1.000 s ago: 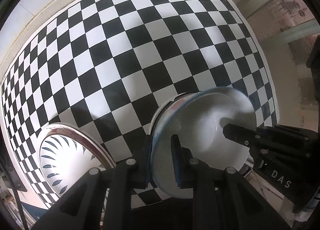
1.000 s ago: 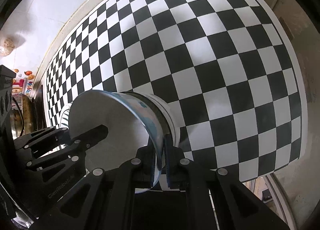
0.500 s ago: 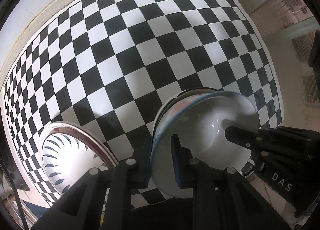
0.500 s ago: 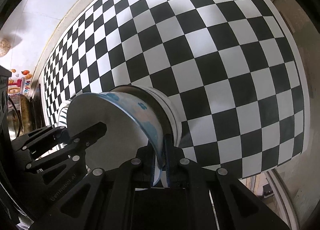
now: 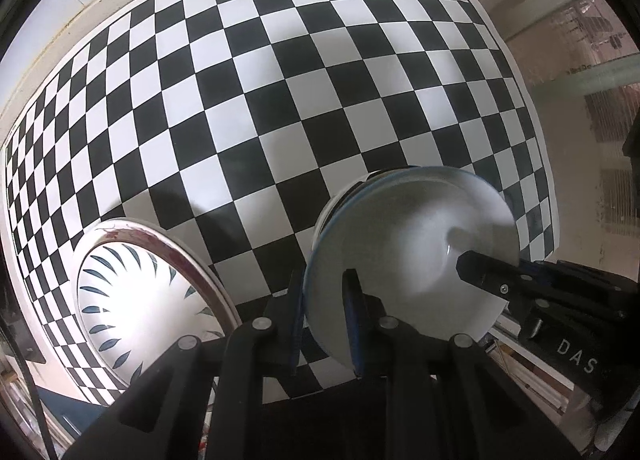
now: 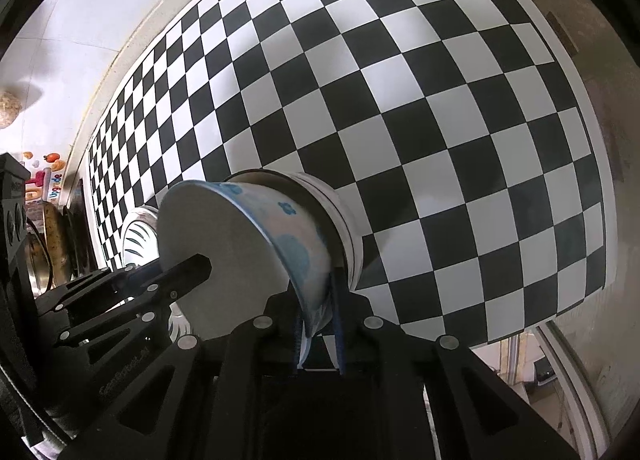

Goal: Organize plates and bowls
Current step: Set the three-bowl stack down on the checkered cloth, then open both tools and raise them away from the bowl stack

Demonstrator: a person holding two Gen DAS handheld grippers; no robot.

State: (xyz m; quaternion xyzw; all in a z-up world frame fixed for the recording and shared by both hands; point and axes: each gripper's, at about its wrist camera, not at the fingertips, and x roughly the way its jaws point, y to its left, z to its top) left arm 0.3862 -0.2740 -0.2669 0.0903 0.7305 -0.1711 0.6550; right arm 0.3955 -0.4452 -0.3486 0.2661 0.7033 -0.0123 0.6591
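A white bowl with blue flowers on its outside point(image 6: 296, 244) is held by both grippers over the checkered table. My left gripper point(image 5: 326, 300) is shut on its rim at one side; the bowl's white inside point(image 5: 408, 244) fills that view. My right gripper point(image 6: 318, 320) is shut on the opposite rim. A second white bowl point(image 6: 344, 212) sits just under it, partly hidden, and the flowered bowl rests in or just above it. A plate with a blue leaf pattern and red rim point(image 5: 140, 292) lies left of the bowls.
The black and white checkered cloth point(image 5: 280, 108) covers the table. Its right edge point(image 6: 592, 164) and near edge are close to the bowls. Shelves with clutter point(image 6: 40, 228) stand beyond the table's left end.
Both grippers, holding the flowered bowl, have lifted and drawn back a little; more of the table shows and the lower white bowl is more exposed.
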